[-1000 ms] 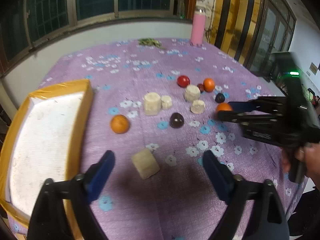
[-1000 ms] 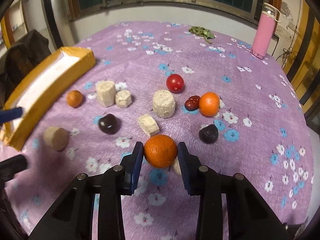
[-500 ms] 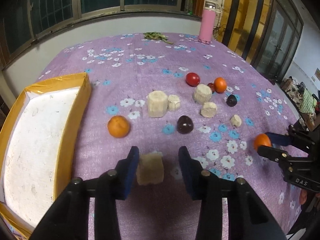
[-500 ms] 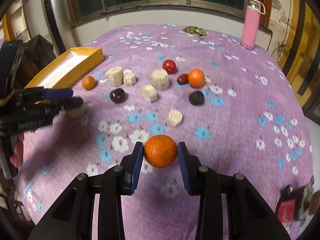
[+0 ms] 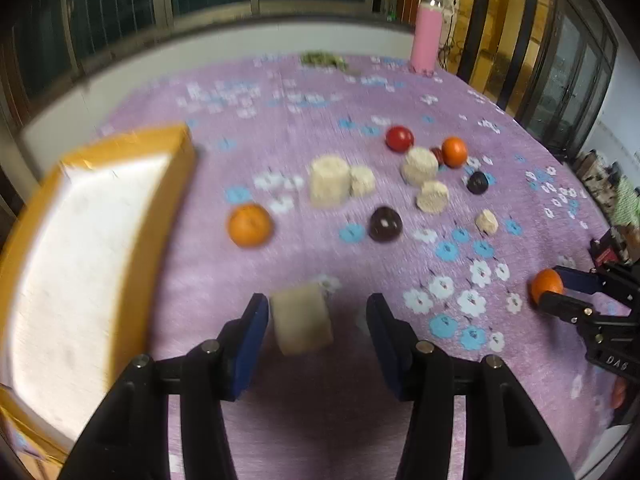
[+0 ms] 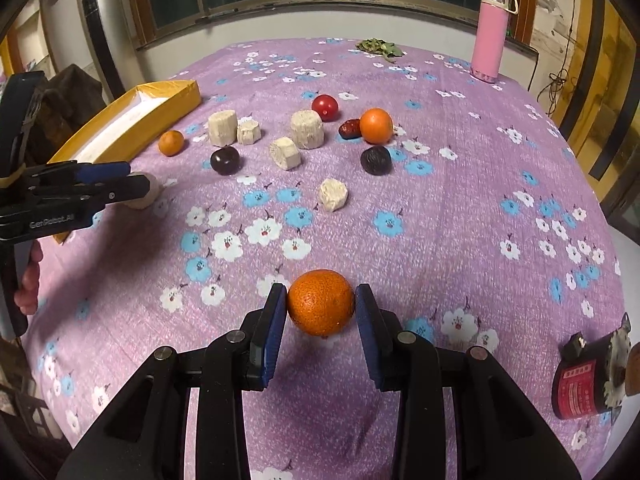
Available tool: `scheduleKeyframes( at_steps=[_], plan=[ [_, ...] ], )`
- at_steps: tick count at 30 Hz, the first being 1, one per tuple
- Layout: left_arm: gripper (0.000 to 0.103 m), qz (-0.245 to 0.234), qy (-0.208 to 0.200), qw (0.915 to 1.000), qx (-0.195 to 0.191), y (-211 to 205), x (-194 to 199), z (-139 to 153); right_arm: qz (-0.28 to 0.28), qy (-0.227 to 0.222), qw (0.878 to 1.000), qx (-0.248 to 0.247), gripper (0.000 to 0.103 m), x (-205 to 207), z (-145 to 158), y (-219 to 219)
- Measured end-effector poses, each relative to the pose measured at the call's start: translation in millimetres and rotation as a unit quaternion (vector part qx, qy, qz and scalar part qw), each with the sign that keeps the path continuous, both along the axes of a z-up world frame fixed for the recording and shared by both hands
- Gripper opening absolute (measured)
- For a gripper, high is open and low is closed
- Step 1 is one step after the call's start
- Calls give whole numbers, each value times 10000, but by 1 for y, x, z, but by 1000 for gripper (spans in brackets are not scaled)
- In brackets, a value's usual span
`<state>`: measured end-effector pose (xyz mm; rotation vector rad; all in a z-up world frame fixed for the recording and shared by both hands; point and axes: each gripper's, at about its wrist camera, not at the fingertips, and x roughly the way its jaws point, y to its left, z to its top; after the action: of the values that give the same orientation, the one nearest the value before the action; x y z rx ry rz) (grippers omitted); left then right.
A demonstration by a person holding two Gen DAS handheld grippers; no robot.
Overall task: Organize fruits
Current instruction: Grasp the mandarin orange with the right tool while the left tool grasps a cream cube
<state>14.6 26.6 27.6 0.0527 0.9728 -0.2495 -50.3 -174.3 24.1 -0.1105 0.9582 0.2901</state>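
My left gripper (image 5: 318, 312) hangs low over the purple flowered cloth with its jaws opening. A pale banana chunk (image 5: 302, 324) lies between them, against the left pad, with a gap to the right pad. The yellow box (image 5: 168, 200) with a white floor stands just to its left. My right gripper (image 6: 321, 304) is shut on an orange (image 6: 321, 308), held above the cloth's near side. The right wrist view shows the left gripper (image 6: 134, 179) at the far left beside the yellow box (image 6: 172, 100). Both wrist views show fruits in the middle: a small orange (image 5: 250, 225), a dark plum (image 5: 385, 224), a tomato (image 6: 325, 107).
Several pale banana chunks (image 6: 307, 129), another orange (image 6: 376, 125), a red date and a dark fruit (image 6: 375, 161) crowd the table's middle. A pink bottle (image 6: 492, 32) and green leaves (image 6: 378, 47) stand at the far edge. A red cylinder (image 6: 580, 384) lies near right.
The left jaws narrowed from wide around the pale chunk, then widened a little. The right gripper carried the orange from the fruit cluster toward the near side of the table.
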Motion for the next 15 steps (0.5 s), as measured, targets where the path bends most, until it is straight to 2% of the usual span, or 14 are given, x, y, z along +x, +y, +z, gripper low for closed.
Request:
scheduleKeyframes(
  at_steps=[2,3,4,7,12,15],
  plan=[
    [52,139,175,9997,123,0,3,-13,3,-11,10000,19,34,-1,0,-1],
    [51,167,71,9997,192,0,1,-16,4,-12,10000,29,34,-1,0,-1],
    [44,130,-24,9996,237,-1,0,-15,1,-16,10000,38,34,-2,0,-1],
    [34,148,-64,9995,286,-4,1,-15,28,-16,9999,102,34,-3,0,-2],
    [32,404,24,9992,64,0,7,-13,41,-45,9998,175,34,-1,-1,-4],
    [32,508,-109,9986,56,0,-2,-5,35,-75,9997,251,34,-2,1,-5]
  ],
)
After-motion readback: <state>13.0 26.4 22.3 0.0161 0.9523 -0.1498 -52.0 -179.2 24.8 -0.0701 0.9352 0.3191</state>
